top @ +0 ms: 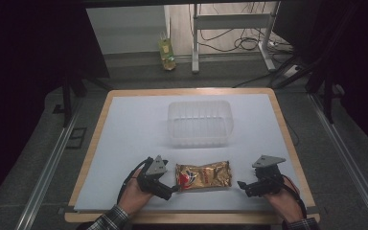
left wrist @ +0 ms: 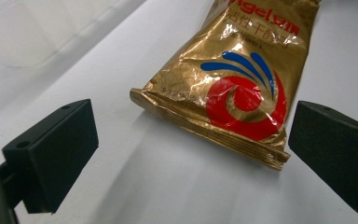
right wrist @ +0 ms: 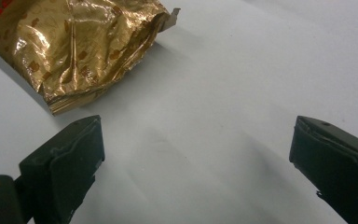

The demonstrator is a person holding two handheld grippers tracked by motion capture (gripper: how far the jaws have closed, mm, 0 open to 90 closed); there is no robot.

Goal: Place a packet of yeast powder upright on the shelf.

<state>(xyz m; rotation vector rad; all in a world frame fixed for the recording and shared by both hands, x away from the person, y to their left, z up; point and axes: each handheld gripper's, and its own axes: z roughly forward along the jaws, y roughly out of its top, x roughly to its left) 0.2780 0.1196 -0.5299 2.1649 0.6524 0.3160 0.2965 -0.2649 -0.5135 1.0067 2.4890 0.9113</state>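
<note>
A white sheet (top: pixel 134 143) covers most of the wooden table (top: pixel 100 115), and everything else is placed here by the gold snack packet (top: pixel 203 176) that lies flat on that sheet near the table's near edge. Beyond the packet, toward the far side of the sheet and well apart from it, stands a clear plastic tub (top: pixel 200 122), upright with its open mouth facing up. The packet (left wrist: pixel 233 79) itself is crinkled foil with a red swirl and blue strokes printed toward one end, its sealed seam turned toward the left gripper (top: pixel 171 189). That gripper sits just beside the packet's left end, held in a hand (top: pixel 134 196) that comes in from the near edge of the table; in the left gripper view its two black jaws stand wide apart with bare white sheet between them, the packet's seam lying just ahead of them and one corner close to the right-hand jaw, though whether it touches I cannot tell. The right gripper (top: pixel 242 185) lies near the packet's right end, a small gap of sheet between them, held by the other hand (top: pixel 282 201). Its jaws are likewise spread wide and grasp nothing; in the right gripper view the packet (right wrist: pixel 74 46) sits ahead of the left-hand jaw, clear of both pads.
</note>
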